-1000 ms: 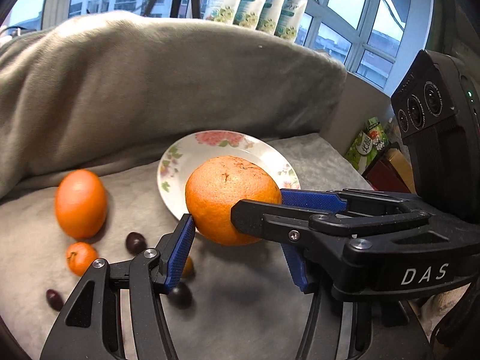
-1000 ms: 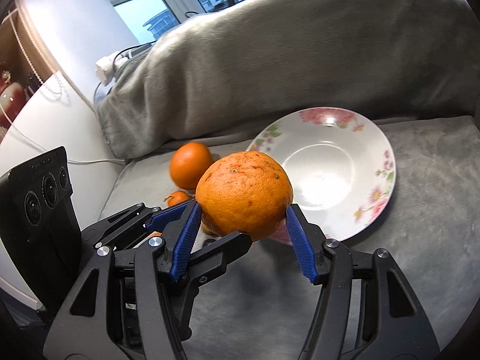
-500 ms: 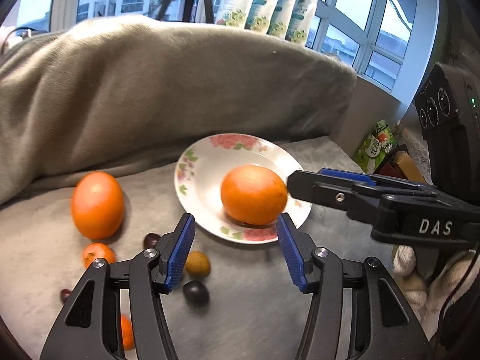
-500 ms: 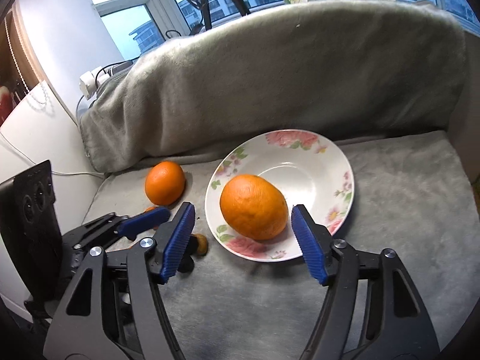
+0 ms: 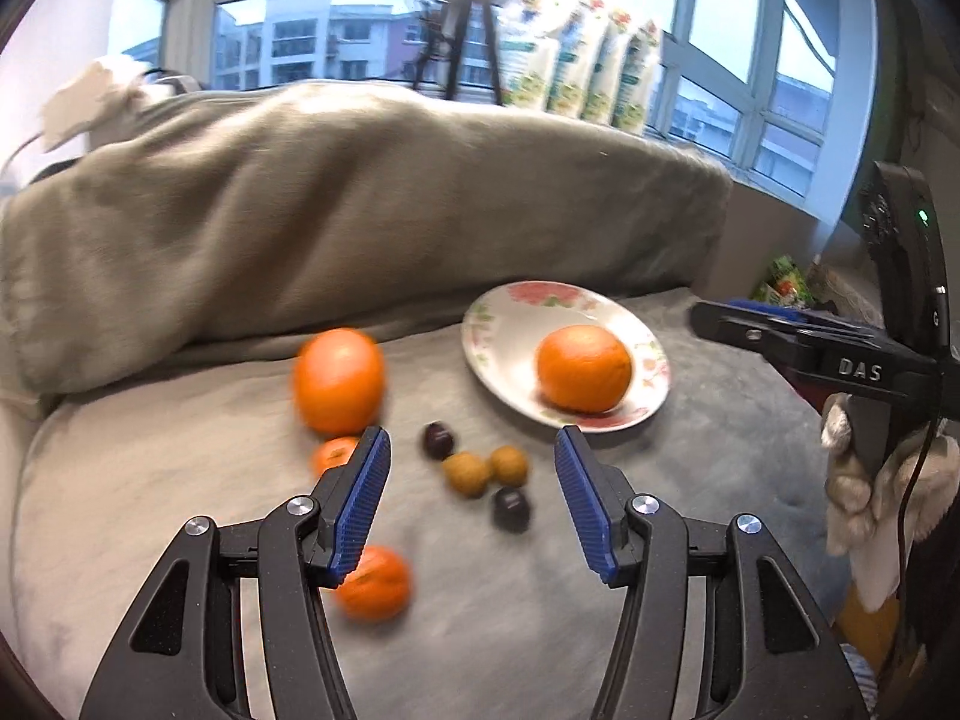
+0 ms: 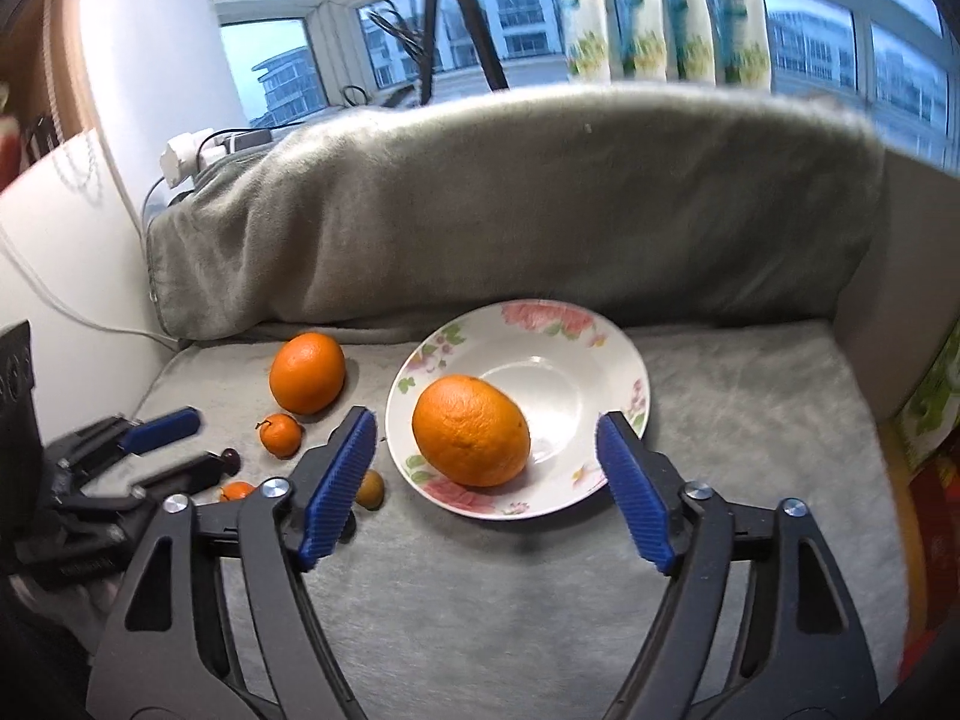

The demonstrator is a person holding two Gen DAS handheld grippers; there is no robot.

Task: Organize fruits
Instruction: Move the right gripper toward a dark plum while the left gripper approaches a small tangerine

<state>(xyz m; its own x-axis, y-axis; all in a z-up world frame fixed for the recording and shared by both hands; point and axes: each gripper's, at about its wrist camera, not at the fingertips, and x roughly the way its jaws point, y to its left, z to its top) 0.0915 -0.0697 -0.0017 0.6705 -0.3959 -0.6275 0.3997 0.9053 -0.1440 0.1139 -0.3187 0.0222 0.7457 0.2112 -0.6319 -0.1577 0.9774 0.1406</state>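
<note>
A grey blanket (image 6: 510,210) fills the upper frame. Below it, the floral plate (image 6: 600,360) at centre carries a large orange (image 6: 471,431). The right tool (image 6: 486,483) is opening, empty; the left tool (image 5: 471,504) gapes, released, over small fruits.

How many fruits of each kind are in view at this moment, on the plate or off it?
Large oranges: 2, one on the plate, one beside it.
Small mandarins: 2.
Brown round fruits: 2.
Dark round fruits: 2.
Total: 8.
</note>
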